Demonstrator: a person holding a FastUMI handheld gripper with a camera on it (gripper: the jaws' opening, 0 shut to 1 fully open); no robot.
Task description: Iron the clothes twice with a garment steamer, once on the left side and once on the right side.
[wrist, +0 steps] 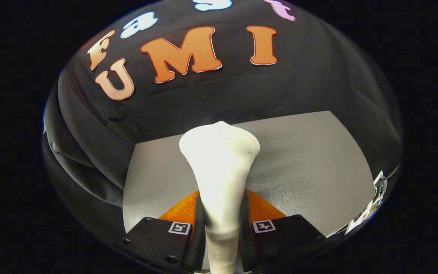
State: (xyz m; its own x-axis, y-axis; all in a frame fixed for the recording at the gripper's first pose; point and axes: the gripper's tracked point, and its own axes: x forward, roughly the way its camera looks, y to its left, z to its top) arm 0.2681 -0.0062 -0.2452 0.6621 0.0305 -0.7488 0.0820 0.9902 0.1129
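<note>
- We have the gripper (222, 228) clamped on the white garment steamer (219, 171) — both fingers (200, 232) press its narrow handle from either side, the flared head pointing forward beyond them.
- The steamer rides above the grey table (310, 163), its head roughly over the middle, toward the far edge.
- An orange piece (259, 207) lies flat on the table just under and behind the handle — likely the clothes, though we can't say for sure.
- To do this pass well, we'd keep the grip firm, tip the head down toward the cloth and sweep one side in a slow, even stroke, then the other.
- Hard to read: the steamer's face is turned away from us, most of the orange piece is hidden by the fingers, and small items at the table's right edge (371, 207) are too squeezed to name.
</note>
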